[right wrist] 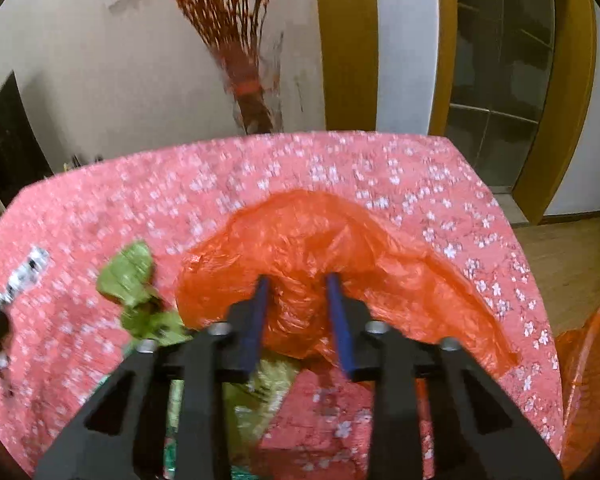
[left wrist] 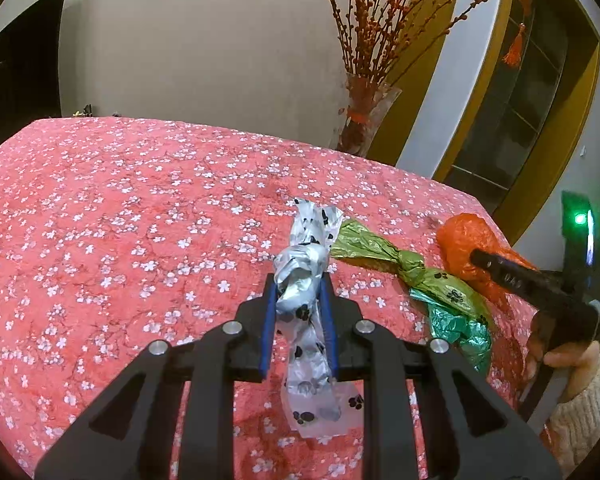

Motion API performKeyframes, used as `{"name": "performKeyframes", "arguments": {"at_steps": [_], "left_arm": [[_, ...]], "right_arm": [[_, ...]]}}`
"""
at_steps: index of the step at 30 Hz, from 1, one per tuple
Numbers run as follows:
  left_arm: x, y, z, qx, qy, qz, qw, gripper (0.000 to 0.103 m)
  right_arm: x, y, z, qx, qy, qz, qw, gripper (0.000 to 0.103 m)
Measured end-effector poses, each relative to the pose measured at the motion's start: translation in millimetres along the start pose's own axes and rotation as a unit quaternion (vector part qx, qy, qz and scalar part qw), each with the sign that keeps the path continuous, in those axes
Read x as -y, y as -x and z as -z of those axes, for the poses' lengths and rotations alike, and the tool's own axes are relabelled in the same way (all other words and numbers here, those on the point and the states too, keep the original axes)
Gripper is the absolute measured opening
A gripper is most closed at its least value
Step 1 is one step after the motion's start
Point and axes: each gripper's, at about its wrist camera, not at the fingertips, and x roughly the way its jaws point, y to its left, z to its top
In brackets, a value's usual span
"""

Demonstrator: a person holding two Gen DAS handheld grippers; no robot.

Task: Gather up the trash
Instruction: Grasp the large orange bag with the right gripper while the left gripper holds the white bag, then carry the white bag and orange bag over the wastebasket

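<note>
You are in the gathering step: both grippers already have trash in them, and nothing has yet gone into a bin. Your left gripper (left wrist: 300,280) is pinching the white paw-print bag (left wrist: 300,276), knotted just beyond the fingertips, with its loose tail trailing back between the jaws over the floral tablecloth (left wrist: 120,208). Your right gripper (right wrist: 298,280) has its jaws drawn in on a fold of the orange plastic bag (right wrist: 320,240), whose bulk spreads ahead of and to the right of the fingers.

Counted, four knotted bags show: one white, one olive-green bag (left wrist: 384,256) and one teal bag (left wrist: 460,332) lying between the two grippers, and the orange one.

Off the table edge, right of the right jaws, sits what looks like an orange-lined bin (right wrist: 592,380). The next move probably calls for lifting both bags clear and carrying them there without the thin film slipping, then returning for the green and teal bags.
</note>
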Motion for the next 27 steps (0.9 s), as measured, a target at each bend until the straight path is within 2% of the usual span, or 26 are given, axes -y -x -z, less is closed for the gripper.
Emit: {"name": "performKeyframes", "arguments": {"at_steps": [1, 4, 15, 21, 27], "left_arm": [[1, 0, 0, 0.0, -0.001, 0.0, 1.0, 0.021], [3, 0, 1, -0.001, -0.003, 0.002, 1.0, 0.021], [35, 23, -1, 0.013, -0.023, 0.029, 0.9992, 0.021], [67, 39, -1, 0.019, -0.037, 0.055, 0.9976, 0.021], [103, 56, 1, 0.024, -0.058, 0.084, 0.9945, 0.021]], "right_arm": [[2, 3, 2, 0.001, 0.001, -0.001, 1.0, 0.011], [11, 17, 8, 0.011, -0.002, -0.002, 1.0, 0.008], [53, 98, 29, 0.071, -0.022, -0.006, 0.997, 0.007], [68, 140, 46, 0.099, -0.032, -0.012, 0.994, 0.007], [81, 176, 60, 0.125, -0.042, 0.002, 0.991, 0.007]]}}
